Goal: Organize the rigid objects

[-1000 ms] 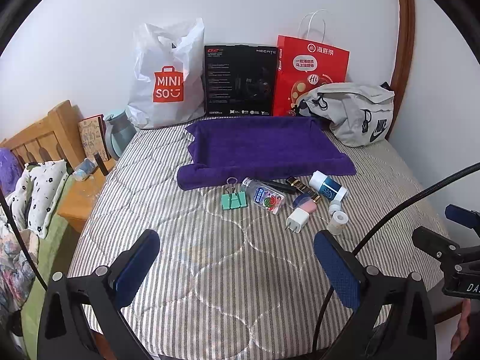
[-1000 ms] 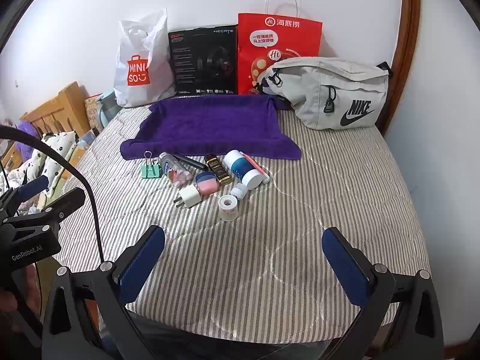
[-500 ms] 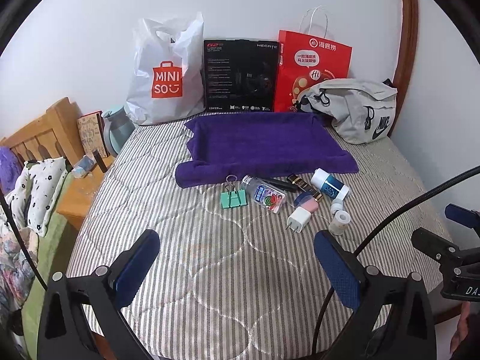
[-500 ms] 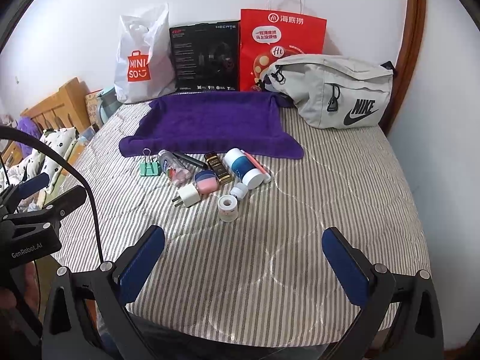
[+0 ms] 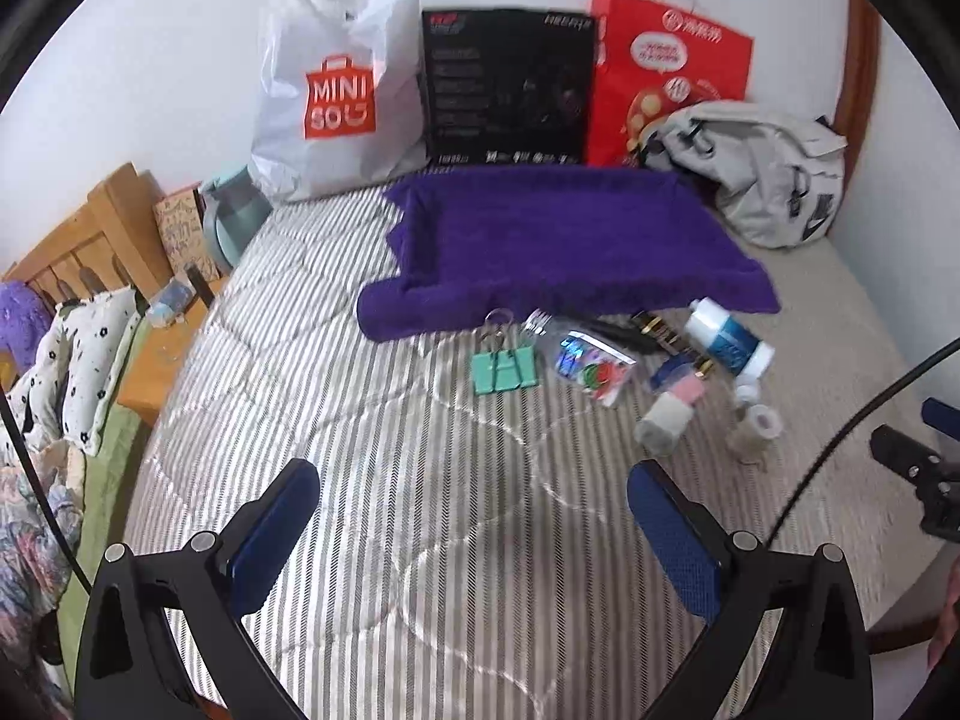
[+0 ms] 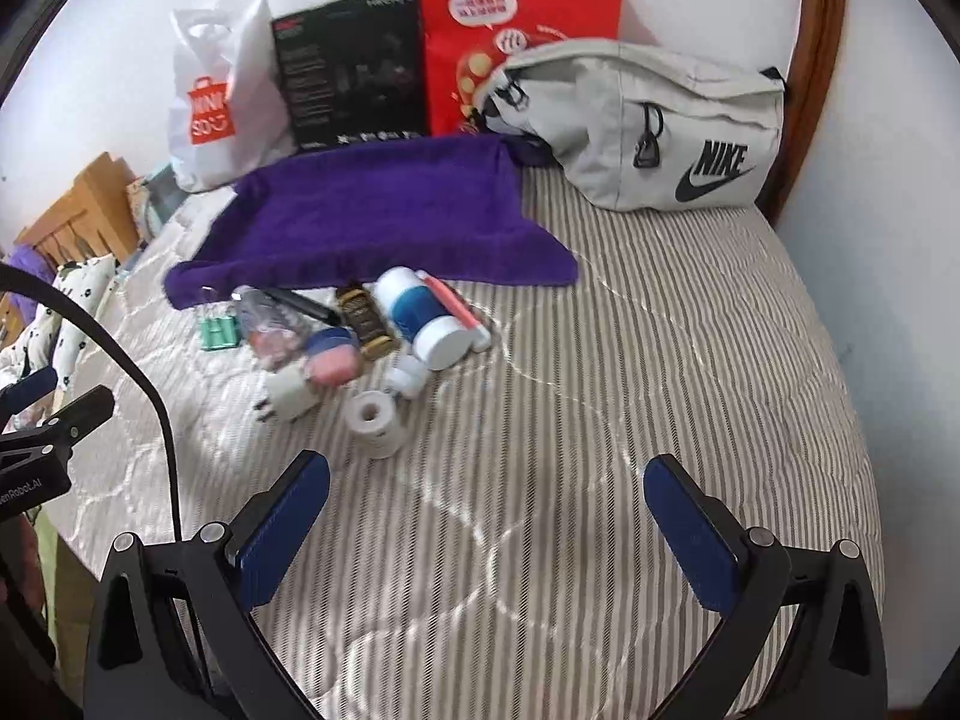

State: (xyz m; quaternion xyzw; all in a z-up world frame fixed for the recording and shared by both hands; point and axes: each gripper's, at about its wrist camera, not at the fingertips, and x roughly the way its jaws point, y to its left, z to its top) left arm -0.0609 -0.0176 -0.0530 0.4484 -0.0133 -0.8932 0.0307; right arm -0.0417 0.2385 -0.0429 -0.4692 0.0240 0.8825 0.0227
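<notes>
A cluster of small items lies on the striped mattress in front of a purple towel (image 5: 558, 240) (image 6: 372, 216): a green binder clip (image 5: 503, 371) (image 6: 219, 333), a clear bottle (image 5: 579, 357), a white-and-blue bottle (image 5: 727, 343) (image 6: 423, 318), a white plug (image 6: 287, 399), a pink-and-blue case (image 6: 330, 360), a gold-black item (image 6: 366, 324) and a tape roll (image 6: 375, 420) (image 5: 757, 427). My left gripper (image 5: 474, 510) hovers open short of the cluster, nothing between its fingers. My right gripper (image 6: 486, 507) is open too, just below the tape roll.
Against the wall stand a white Miniso bag (image 5: 336, 84), a black box (image 5: 507, 84) and a red paper bag (image 5: 666, 72). A grey Nike bag (image 6: 648, 126) lies at the back right. A wooden bedside stand (image 5: 162, 360) and pillows sit left of the mattress.
Both grippers have moved forward toward the cluster; the items look larger and nearer. Both stay open and nothing on the mattress has moved.
</notes>
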